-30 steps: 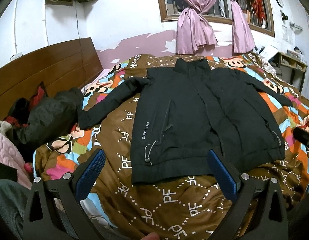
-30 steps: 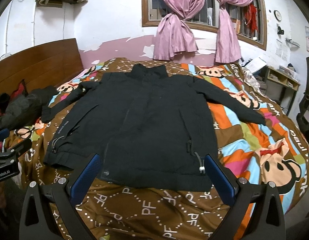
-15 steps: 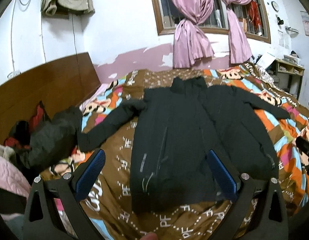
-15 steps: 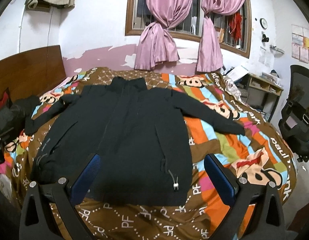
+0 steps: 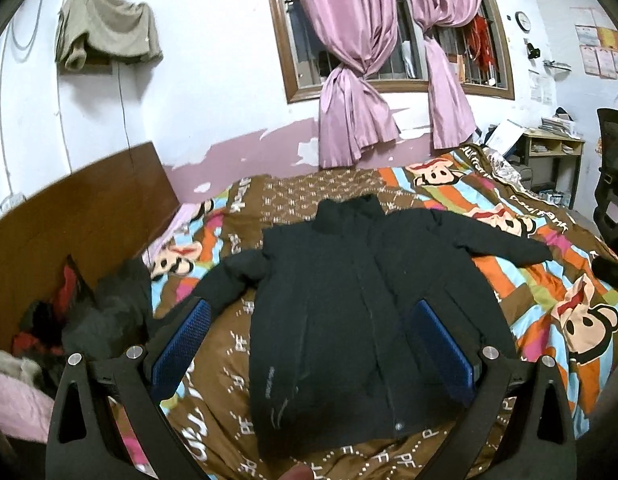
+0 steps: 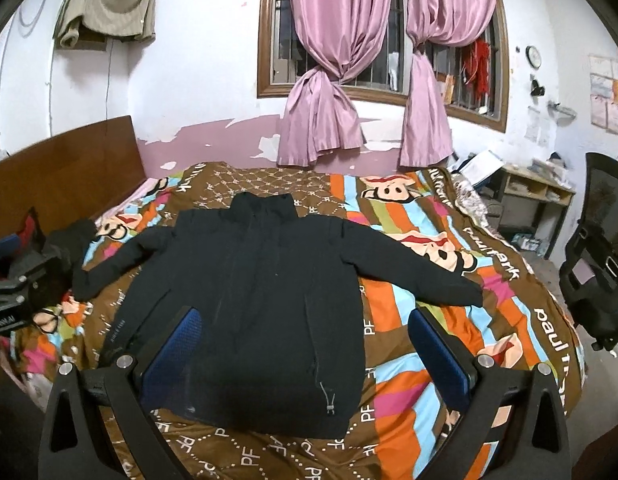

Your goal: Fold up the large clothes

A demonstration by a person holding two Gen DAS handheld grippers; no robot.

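Observation:
A large black jacket lies flat and face up on the bed, collar toward the window, both sleeves spread out to the sides. It also shows in the right wrist view. My left gripper is open and empty, held above the jacket's hem. My right gripper is open and empty, held above the hem's right side. Neither touches the cloth. The left gripper's body shows at the left edge of the right wrist view.
The bed has a brown and multicoloured monkey-print cover. A pile of dark and red clothes lies by the wooden headboard on the left. A desk and a black office chair stand on the right.
Both grippers have risen and pulled back from the jacket, so the views now take in more of the wall and window. The jacket has not moved.

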